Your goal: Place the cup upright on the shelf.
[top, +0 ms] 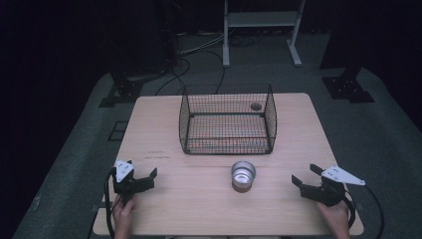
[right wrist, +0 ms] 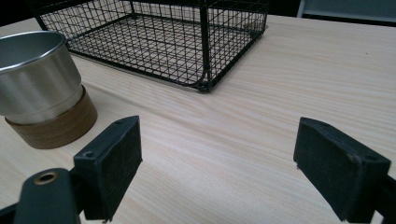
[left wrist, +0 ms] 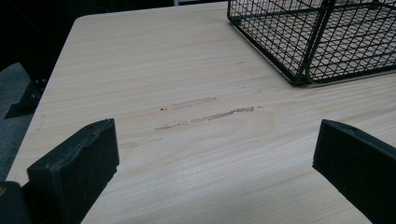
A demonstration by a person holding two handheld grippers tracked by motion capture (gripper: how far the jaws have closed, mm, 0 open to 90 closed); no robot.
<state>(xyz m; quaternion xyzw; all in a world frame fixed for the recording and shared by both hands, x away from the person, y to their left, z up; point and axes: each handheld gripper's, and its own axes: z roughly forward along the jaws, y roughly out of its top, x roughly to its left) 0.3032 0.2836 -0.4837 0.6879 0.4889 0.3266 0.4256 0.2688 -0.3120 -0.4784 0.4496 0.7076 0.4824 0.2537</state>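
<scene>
Worktop of pale wood grain carries a black wire basket toward its far middle and, just in front of the basket's near wall, a metal cup standing upright on a brown cork-like base. A small round dark thing shows at the basket's far right corner; what it is cannot be told.

The left tool rests near the worktop's near-left corner, held by a hand, its jaws spread wide with nothing between them. In the left gripper view, bare wood with faint scuff marks lies ahead, and the basket's corner stands off at upper right.

The right tool sits near the near-right edge, held by the other hand, jaws likewise wide and empty. In the right gripper view the cup is ahead at the left, apart from the jaws, with the basket behind it.

Cables and a white frame stand lie on the grey floor beyond.
</scene>
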